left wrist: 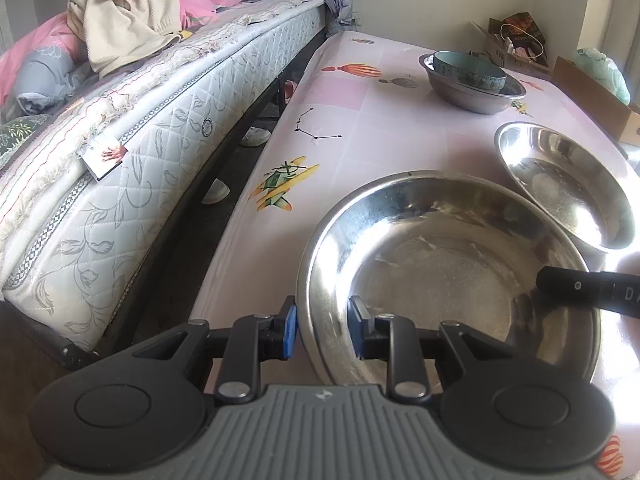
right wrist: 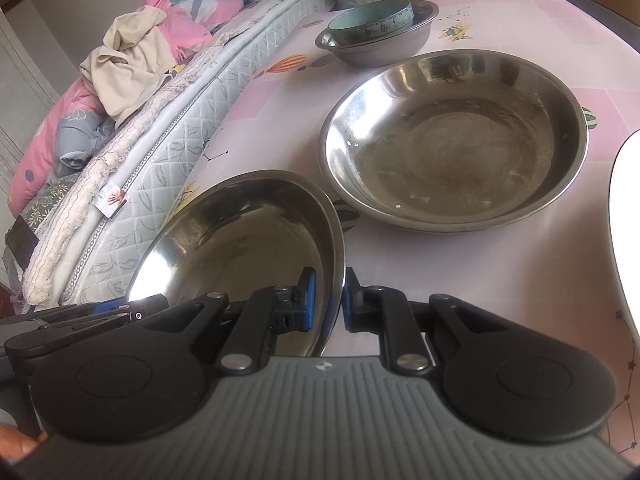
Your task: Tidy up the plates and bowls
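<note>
A big steel bowl (left wrist: pixel 440 272) is held from both sides. My left gripper (left wrist: pixel 323 330) is shut on its left rim, one blue pad outside the wall and one inside. My right gripper (right wrist: pixel 329 300) is shut on the opposite rim of the same bowl (right wrist: pixel 248 236), which looks tilted in the right wrist view. One of the right gripper's fingers (left wrist: pixel 560 282) reaches in over the far rim. A second steel bowl (right wrist: pixel 452 140) lies flat on the pink table (right wrist: pixel 280 120) just beyond. Further back, a teal bowl (right wrist: pixel 368 20) sits inside a grey metal bowl (right wrist: pixel 380 48).
A bed with a quilted mattress (left wrist: pixel 160 140) and piled clothes (left wrist: pixel 128 16) runs close along the table's left edge, with shoes (left wrist: pixel 256 136) on the floor between. A cardboard box (left wrist: pixel 592 96) stands at the table's far right. Something white and rounded (right wrist: pixel 626 220) lies at the right.
</note>
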{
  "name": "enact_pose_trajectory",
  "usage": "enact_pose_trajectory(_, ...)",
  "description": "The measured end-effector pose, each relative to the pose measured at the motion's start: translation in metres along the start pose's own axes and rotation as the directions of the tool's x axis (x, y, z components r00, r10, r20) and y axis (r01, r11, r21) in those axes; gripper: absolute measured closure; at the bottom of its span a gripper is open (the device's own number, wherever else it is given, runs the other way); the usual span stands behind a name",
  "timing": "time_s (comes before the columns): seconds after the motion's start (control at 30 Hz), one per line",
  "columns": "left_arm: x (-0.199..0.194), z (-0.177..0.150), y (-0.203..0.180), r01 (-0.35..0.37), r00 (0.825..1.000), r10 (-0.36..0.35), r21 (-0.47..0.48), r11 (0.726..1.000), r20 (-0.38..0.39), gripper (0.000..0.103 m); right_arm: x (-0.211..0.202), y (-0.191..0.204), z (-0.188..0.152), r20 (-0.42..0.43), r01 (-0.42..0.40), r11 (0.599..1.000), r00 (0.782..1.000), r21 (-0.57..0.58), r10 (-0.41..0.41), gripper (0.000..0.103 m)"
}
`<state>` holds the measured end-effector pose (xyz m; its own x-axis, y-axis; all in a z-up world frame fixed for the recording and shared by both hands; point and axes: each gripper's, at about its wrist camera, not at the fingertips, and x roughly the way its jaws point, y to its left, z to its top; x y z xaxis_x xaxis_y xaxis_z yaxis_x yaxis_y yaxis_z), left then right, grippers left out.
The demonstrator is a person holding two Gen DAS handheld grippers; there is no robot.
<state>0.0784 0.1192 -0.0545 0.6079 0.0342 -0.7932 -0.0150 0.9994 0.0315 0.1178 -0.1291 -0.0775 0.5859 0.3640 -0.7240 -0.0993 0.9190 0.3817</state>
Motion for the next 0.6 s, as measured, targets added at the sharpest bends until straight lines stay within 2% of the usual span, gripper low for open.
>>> enact_pose_trajectory(0.6, -0.0093, -0.0052, 0.0036, 0.005, 1.000, -0.004, -0.010, 1.000, 0.018, 0.076, -0.0096, 0.0029, -0.0008, 0.008, -0.013, 1.000, 1.000, -0.012, 0.013, 0.089)
